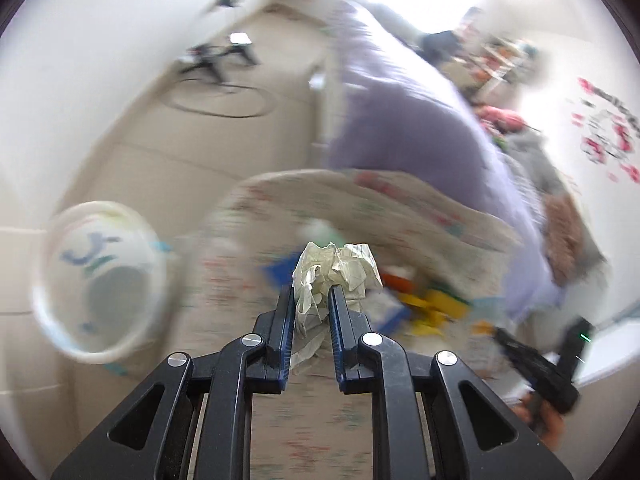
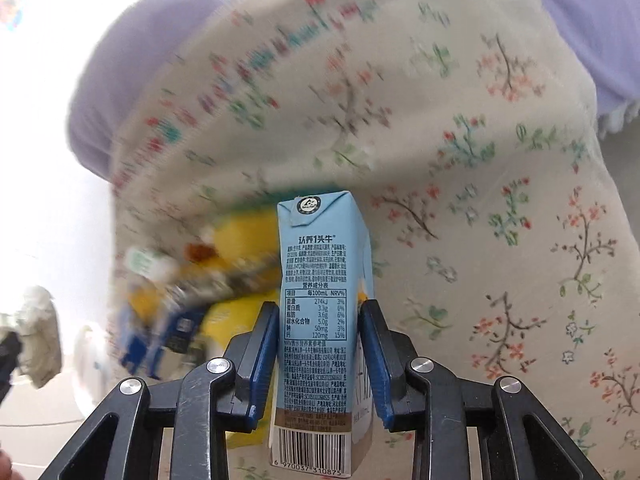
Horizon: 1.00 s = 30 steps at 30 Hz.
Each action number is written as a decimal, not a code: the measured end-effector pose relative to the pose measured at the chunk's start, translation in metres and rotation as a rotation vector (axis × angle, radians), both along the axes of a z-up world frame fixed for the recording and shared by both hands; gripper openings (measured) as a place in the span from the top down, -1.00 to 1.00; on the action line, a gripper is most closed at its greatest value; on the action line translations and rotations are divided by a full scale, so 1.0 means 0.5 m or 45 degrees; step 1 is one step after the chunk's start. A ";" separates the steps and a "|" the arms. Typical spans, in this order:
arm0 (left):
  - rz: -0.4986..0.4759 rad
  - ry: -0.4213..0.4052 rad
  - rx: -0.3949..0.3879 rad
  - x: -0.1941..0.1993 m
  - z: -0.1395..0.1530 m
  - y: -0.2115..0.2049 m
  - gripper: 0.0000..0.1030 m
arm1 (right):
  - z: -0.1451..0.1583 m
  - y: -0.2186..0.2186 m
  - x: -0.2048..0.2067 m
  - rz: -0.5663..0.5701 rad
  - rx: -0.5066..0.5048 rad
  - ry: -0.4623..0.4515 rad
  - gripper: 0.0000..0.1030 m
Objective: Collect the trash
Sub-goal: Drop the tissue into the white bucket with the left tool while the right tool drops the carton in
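My left gripper is shut on a crumpled ball of cream paper, held above a floral cloth surface. My right gripper is shut on a light blue milk carton, held upright in front of the same floral cloth. Blurred colourful wrappers, yellow and blue, lie behind the carton to its left; they also show in the left wrist view. The right gripper appears at the lower right of the left wrist view.
A white bin with blue marks stands at the left, its opening facing me. A lilac blanket lies beyond the floral cloth. Beige floor tiles with a black cable stretch behind. Both views are motion-blurred.
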<state>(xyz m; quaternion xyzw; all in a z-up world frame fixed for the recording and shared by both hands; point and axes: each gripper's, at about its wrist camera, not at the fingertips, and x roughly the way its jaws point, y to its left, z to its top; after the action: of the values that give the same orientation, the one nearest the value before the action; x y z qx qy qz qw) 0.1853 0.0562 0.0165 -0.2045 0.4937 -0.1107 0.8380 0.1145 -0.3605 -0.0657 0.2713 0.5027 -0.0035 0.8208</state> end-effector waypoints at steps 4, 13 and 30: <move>0.135 0.121 0.025 0.020 -0.040 0.099 0.65 | 0.049 0.010 0.004 0.071 -0.020 -0.160 0.29; 0.315 0.234 0.024 0.030 -0.103 0.253 0.65 | 0.128 0.113 0.010 0.220 0.011 -0.445 0.29; 0.499 0.264 -0.152 0.017 -0.107 0.389 0.21 | 0.024 0.575 0.104 0.648 0.181 -0.310 0.28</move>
<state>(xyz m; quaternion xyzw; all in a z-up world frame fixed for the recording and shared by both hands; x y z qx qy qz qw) 0.1938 0.2507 -0.0370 -0.3559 0.5208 0.0467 0.7746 0.1663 -0.0729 -0.0534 0.1915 0.4515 0.2704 0.8285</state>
